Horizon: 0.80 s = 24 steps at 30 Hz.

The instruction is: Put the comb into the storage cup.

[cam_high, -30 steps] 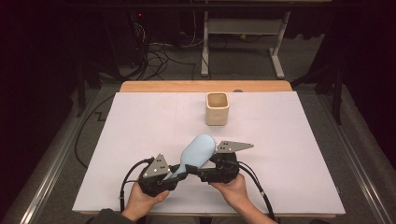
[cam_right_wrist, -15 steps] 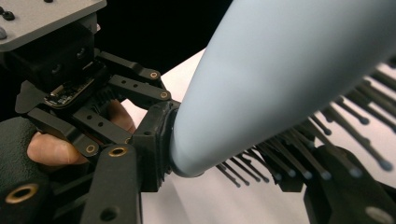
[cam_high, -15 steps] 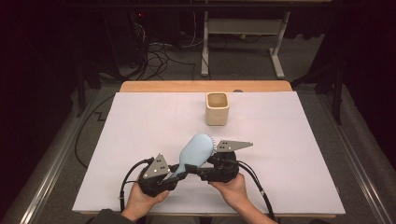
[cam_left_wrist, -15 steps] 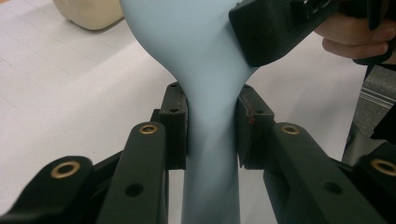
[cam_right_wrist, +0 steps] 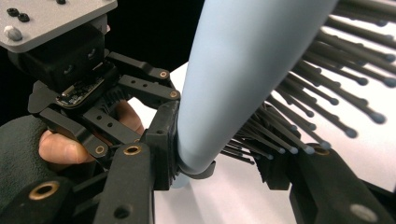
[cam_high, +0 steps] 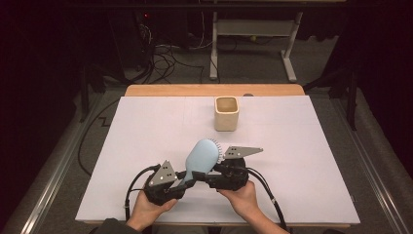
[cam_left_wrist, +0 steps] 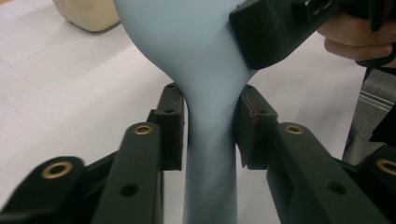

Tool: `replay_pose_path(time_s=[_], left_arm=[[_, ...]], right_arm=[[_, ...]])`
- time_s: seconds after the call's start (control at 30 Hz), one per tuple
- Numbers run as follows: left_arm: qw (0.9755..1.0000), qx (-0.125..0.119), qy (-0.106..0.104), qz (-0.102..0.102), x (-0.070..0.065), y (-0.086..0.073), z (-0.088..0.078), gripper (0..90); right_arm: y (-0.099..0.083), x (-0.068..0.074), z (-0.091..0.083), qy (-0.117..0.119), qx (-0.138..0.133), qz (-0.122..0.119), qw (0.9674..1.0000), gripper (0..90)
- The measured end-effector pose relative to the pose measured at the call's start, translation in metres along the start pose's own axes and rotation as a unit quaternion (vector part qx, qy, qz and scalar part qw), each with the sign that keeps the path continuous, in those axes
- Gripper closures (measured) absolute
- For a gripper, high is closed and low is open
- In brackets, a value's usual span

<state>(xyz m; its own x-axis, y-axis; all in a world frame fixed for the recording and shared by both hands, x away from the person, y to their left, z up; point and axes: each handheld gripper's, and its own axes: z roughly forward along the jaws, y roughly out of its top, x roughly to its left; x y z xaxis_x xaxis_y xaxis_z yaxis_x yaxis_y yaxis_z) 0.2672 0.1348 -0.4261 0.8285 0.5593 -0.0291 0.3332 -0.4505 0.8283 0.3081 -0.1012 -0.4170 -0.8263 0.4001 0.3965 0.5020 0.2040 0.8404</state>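
Note:
A light blue hairbrush [cam_high: 201, 156] is held above the near part of the table, head pointing away, bristles to the right. My left gripper [cam_high: 187, 178] straddles its handle [cam_left_wrist: 210, 154]. Its jaws have just been opening, and the pads [cam_left_wrist: 173, 121] stand a hair off the handle. My right gripper [cam_high: 214, 170] comes in from the right and has just been closing. One pad [cam_right_wrist: 161, 140] presses the brush's smooth back [cam_right_wrist: 243, 70] and the other sits among the dark bristles [cam_right_wrist: 299, 116]. In the left gripper view the right gripper's jaw [cam_left_wrist: 275, 32] lies against the brush head [cam_left_wrist: 187, 37].
A cream square cup [cam_high: 227, 113] stands upright at the far middle of the white table cover [cam_high: 146, 126]. A wooden table edge [cam_high: 214, 90] runs behind it. Cables trail from both grippers toward the near edge.
In the high view both hands and the brush stay where they were; no shift shows there.

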Motion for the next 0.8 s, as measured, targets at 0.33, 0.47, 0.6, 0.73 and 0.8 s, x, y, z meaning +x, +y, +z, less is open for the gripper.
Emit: replay_pose_path(time_s=[0.33, 0.47, 0.6, 0.73, 0.8], left_arm=[[0.9998, -0.019, 0.007, -0.009, 0.003, -0.002, -0.002, 48.3], [0.9995, -0.027, 0.011, -0.012, 0.007, -0.004, -0.003, 43.7], [0.9994, -0.032, 0.013, -0.012, 0.007, -0.005, -0.004, 41.8], [0.9991, -0.038, 0.013, -0.015, 0.008, -0.006, -0.005, 39.3], [0.999, -0.04, 0.012, -0.016, 0.008, -0.007, -0.006, 38.5]], right_arm=[[0.001, -0.001, -0.001, 0.001, 0.002, 0.002, 1.0, 57.7], [0.002, -0.003, -0.005, -0.002, 0.0, 0.004, 1.0, 57.8], [0.003, -0.004, -0.007, -0.005, -0.002, 0.003, 1.0, 57.8], [0.004, -0.006, -0.011, -0.009, -0.004, 0.004, 0.9999, 57.8], [0.004, -0.006, -0.013, -0.01, -0.005, 0.005, 0.9999, 57.8]])
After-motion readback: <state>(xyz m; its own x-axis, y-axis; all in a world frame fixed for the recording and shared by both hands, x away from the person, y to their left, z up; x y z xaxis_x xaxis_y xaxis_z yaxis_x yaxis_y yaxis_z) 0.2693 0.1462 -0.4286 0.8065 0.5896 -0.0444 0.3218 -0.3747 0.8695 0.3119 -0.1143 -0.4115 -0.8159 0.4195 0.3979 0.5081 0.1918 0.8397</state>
